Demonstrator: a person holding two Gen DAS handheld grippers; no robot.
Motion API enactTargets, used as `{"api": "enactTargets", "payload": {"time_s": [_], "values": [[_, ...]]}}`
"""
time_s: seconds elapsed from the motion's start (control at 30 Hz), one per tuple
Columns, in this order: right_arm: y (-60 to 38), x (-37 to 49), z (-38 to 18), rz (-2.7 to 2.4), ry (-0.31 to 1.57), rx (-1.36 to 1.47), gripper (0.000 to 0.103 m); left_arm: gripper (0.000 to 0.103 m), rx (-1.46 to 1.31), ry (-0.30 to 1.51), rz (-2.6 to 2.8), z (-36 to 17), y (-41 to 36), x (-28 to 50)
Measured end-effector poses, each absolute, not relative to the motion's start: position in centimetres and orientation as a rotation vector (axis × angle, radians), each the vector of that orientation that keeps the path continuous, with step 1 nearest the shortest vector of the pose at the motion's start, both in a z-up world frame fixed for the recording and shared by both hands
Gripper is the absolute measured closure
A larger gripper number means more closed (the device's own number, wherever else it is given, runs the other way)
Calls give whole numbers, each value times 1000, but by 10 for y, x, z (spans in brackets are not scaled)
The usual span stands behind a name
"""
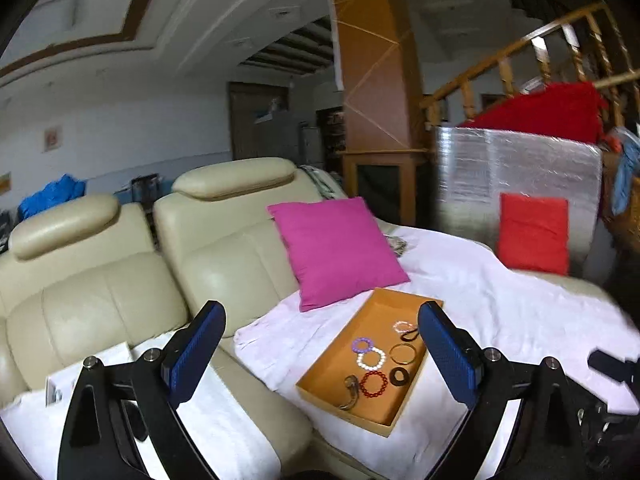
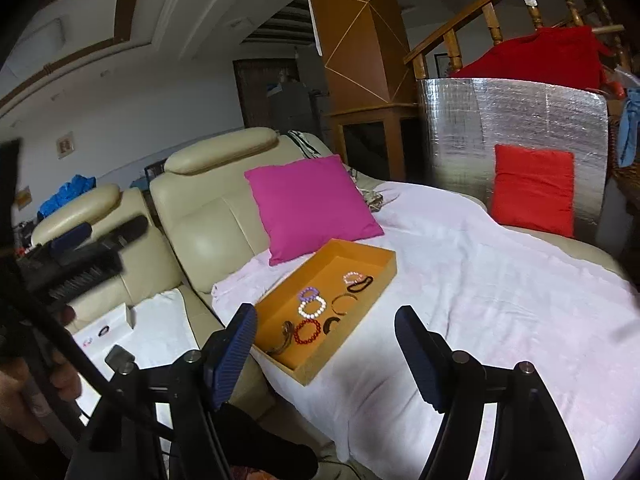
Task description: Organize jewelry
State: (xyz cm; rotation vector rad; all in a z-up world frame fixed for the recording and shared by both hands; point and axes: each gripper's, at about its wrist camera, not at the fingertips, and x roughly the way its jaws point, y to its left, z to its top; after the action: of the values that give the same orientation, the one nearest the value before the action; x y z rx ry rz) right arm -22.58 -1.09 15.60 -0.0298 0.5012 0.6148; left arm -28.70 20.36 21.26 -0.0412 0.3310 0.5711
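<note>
Bracelets (image 1: 373, 383) were already laid in the tray (image 1: 352, 340) ahead; both grippers (image 1: 320, 354) (image 2: 326, 354) were spread, empty; probably nearly done.

An open orange tray (image 1: 362, 322) lies flat on the white blanket (image 1: 500, 300) over the sofa, just in front of a pink cushion. Inside lie separate bracelets: purple (image 1: 362, 345), white (image 1: 371, 359), red (image 1: 374, 383), pink (image 1: 401, 326), a thin gold bangle (image 1: 403, 353) and dark rings (image 1: 399, 376).
</note>
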Motion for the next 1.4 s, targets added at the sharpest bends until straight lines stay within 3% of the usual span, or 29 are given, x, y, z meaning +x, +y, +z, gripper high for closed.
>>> {"api": "enactTargets", "payload": {"time_s": [1.4], "values": [[22,-240,159,594,490,-68,28,6,-17,392,652,206,220,-296]]}}
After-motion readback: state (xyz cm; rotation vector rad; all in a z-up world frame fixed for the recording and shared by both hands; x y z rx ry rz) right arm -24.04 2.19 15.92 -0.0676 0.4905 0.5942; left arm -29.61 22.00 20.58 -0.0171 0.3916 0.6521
